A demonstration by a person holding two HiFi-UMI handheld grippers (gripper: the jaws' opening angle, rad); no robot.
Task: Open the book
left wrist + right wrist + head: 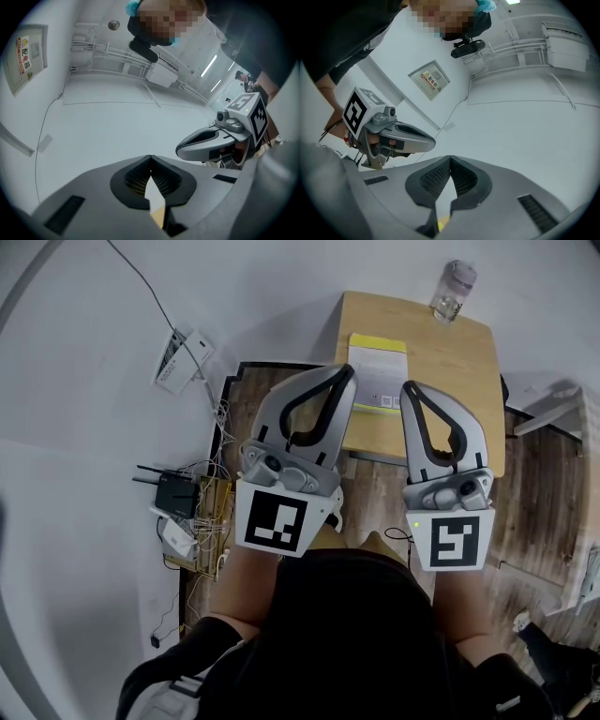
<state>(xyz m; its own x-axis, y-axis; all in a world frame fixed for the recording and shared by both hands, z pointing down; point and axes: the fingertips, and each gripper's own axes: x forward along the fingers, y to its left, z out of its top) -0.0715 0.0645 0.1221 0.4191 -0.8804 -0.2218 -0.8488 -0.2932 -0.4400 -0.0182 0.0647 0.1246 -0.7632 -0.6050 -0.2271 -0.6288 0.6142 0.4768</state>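
A closed book (377, 381), white with a yellow band along its far end, lies on a small wooden table (459, 352) ahead of me in the head view. My left gripper (344, 374) is held over the table's near left edge, its tips just short of the book; its jaws are shut and hold nothing. Beside it, my right gripper (409, 388) hovers at the book's near right corner, also shut and holding nothing. In the left gripper view the pads (140, 176) meet at the tip. The right gripper view shows the same, with only wall beyond its gripper (450, 161).
A clear bottle (454, 292) stands at the table's far right corner. On the floor to the left are a black router (176, 493), a white power strip (183, 360) and tangled cables (211, 521). White walls stand to the left and behind the table.
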